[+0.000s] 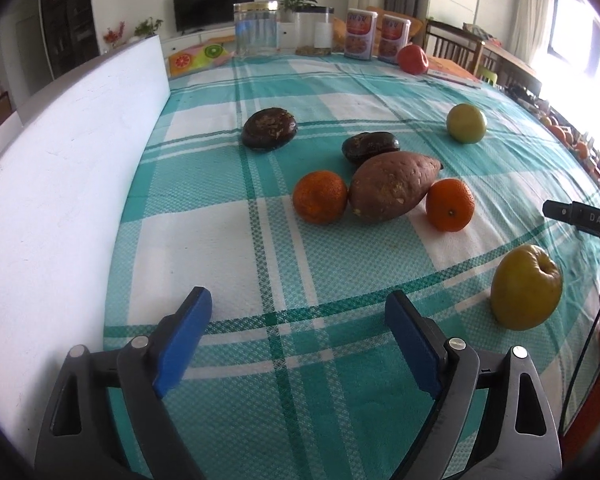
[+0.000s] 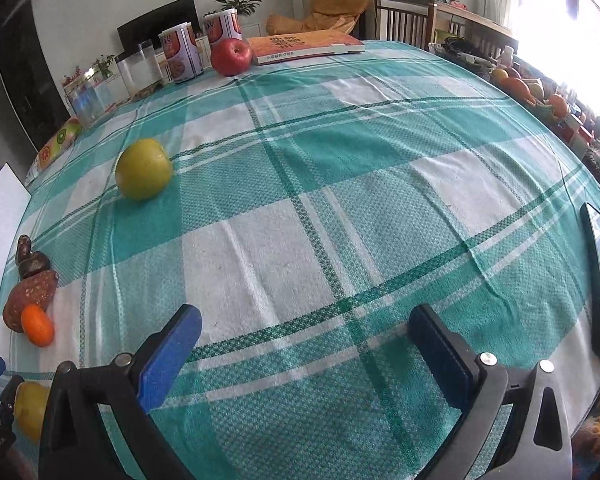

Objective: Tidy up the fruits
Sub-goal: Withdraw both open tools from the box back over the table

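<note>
Sweet potato (image 1: 392,186) lying mid-surface, flanked by two oranges: one (image 1: 319,197) touching its left side, another (image 1: 450,205) just beside its right tip. Dark fruit (image 1: 370,146) tucked right behind, touching; a second dark fruit (image 1: 269,127) farther back-left, apart. Green fruit (image 1: 466,123) well off to the back-right. Yellow apple (image 1: 526,287) near the front-right, close to the right claw's black body at the frame edge. Red apple (image 1: 413,59) at the far edge, beside an orange book (image 2: 304,46), two cans (image 1: 360,34) and two clear jars (image 1: 257,30). All resting on a teal-and-white checked cloth (image 1: 260,240) over the surface; white board (image 1: 60,152) standing along the left side.

Left claw (image 1: 298,336) released, blue pads (image 1: 182,340) spread wide, low over the cloth, short of the sweet potato cluster, gripping nothing.

Right claw (image 2: 304,350) likewise released, wide apart, over bare cloth, nothing between the pads (image 2: 168,358). From there, green fruit (image 2: 143,169) ahead-left, sweet potato cluster far left.
</note>
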Demonstrator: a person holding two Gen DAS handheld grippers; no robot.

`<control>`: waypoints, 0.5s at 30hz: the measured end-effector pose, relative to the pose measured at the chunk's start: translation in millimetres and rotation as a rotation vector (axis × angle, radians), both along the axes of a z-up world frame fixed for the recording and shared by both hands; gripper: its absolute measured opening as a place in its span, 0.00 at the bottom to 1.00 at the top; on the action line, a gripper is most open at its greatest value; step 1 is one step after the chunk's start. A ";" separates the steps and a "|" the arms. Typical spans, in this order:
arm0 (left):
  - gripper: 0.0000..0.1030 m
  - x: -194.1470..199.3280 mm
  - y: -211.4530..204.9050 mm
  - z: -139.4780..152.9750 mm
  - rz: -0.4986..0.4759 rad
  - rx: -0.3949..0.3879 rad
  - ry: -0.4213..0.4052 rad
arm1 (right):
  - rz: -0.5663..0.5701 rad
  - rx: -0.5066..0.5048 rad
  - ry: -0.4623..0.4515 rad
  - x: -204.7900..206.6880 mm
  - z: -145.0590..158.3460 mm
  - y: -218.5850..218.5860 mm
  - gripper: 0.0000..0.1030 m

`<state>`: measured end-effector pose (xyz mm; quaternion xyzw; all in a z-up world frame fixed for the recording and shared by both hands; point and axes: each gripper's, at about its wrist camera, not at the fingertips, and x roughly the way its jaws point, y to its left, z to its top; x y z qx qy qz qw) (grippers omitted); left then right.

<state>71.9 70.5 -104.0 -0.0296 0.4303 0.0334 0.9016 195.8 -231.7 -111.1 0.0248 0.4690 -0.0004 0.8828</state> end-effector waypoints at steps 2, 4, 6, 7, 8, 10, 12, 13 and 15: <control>0.88 1.0 0.1 -0.1 0.000 0.002 0.000 | 0.003 -0.031 -0.001 0.1 -1.8 3.4 1.00; 0.88 1.2 1.6 -0.1 -0.001 -0.005 -0.002 | 0.004 -0.052 -0.004 0.3 -2.7 6.2 1.00; 0.88 0.8 2.7 0.0 -0.001 -0.011 -0.004 | 0.003 -0.049 -0.006 0.0 -2.8 5.6 1.00; 0.88 1.2 2.5 0.0 -0.001 -0.012 -0.005 | 0.003 -0.049 -0.007 -0.1 -2.9 5.7 1.00; 0.88 1.5 2.4 0.2 -0.001 -0.011 -0.004 | 0.003 -0.049 -0.008 -0.4 -3.0 5.3 1.00; 0.88 1.5 2.4 0.1 -0.001 -0.010 -0.004 | 0.002 -0.049 -0.008 -0.6 -2.9 5.2 1.00; 0.88 1.6 2.7 0.2 -0.001 -0.009 -0.004 | 0.003 -0.049 -0.007 -0.4 -3.0 5.4 1.00; 0.88 1.5 2.5 0.2 -0.001 -0.011 -0.004 | 0.002 -0.049 -0.008 -0.7 -2.9 5.3 1.00; 0.88 1.5 2.9 0.3 -0.001 -0.013 -0.005 | 0.002 -0.050 -0.007 -0.7 -2.9 5.5 1.00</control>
